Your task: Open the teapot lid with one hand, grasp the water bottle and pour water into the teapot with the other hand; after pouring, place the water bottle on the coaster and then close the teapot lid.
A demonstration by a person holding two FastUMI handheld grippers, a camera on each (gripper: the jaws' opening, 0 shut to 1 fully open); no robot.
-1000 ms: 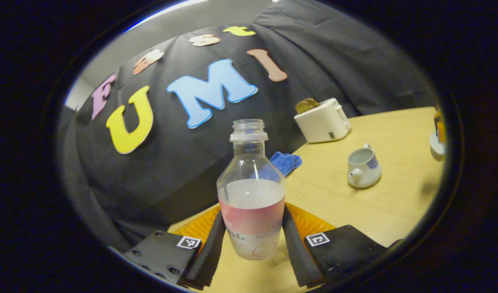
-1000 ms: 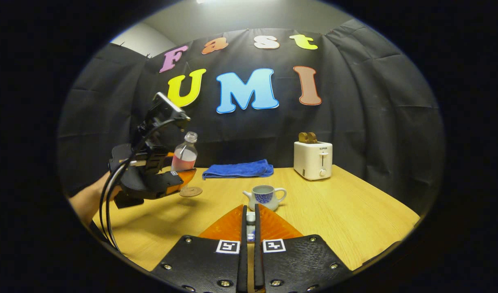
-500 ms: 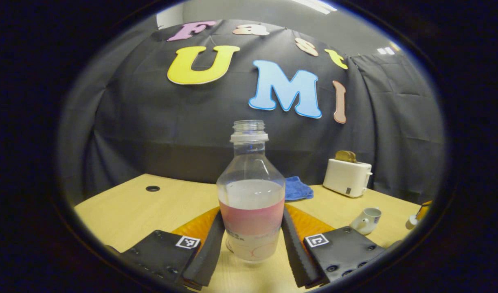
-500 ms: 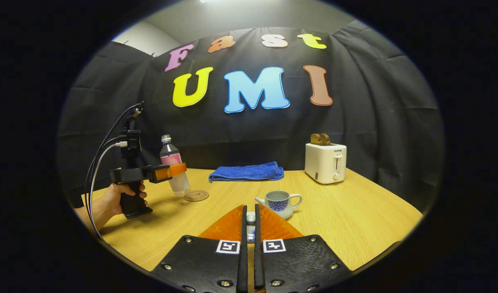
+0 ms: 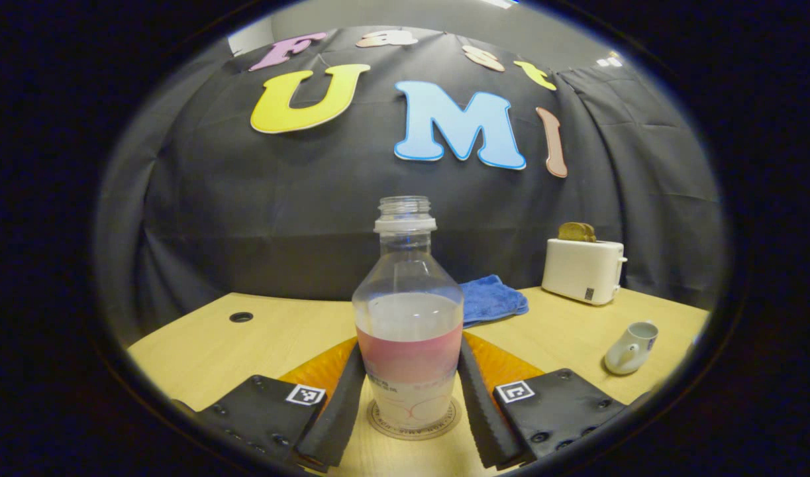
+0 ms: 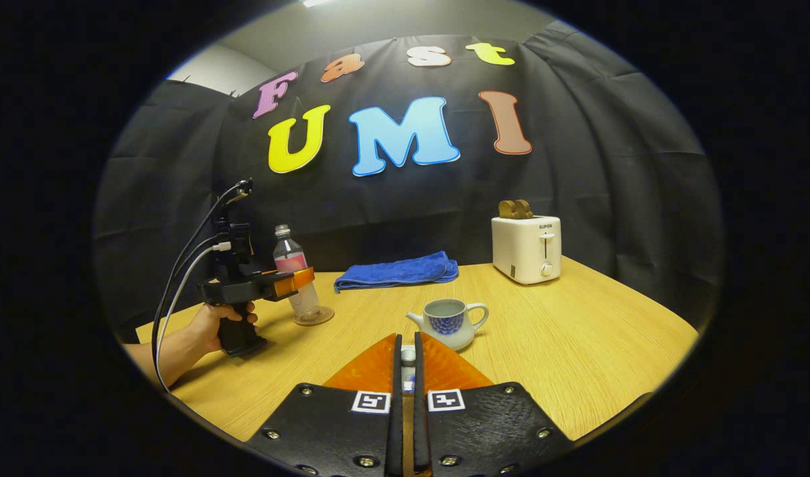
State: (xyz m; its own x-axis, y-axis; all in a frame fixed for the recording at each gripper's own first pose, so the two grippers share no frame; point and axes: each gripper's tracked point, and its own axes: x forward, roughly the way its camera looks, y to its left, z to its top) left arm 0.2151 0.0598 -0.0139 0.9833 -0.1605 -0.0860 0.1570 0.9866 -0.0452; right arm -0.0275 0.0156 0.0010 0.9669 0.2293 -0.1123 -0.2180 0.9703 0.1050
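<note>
An uncapped clear water bottle point(image 5: 408, 318) with a pink label stands upright with its base on the round coaster point(image 5: 412, 424). My left gripper point(image 5: 410, 351) is shut on it, one finger pressing each side of the label. From the right gripper view, the same bottle point(image 6: 291, 265) on the coaster point(image 6: 314, 317) sits at the table's left, held by the left gripper point(image 6: 282, 283). The white and blue teapot point(image 6: 450, 321) stands open mid-table, also at the right as the teapot point(image 5: 633, 338). My right gripper point(image 6: 408, 341) is shut on the small white lid point(image 6: 408, 358), in front of the pot.
A white toaster point(image 6: 527, 248) with bread stands at the back right. A folded blue towel point(image 6: 398, 270) lies along the back edge of the wooden table point(image 6: 577, 358). A person's hand point(image 6: 209, 324) grips the left gripper's handle. A round hole point(image 5: 240, 317) marks the tabletop.
The left gripper turned the tilted bottle upright and lowered it onto the coaster. The right gripper kept hold of the lid and barely moved.
</note>
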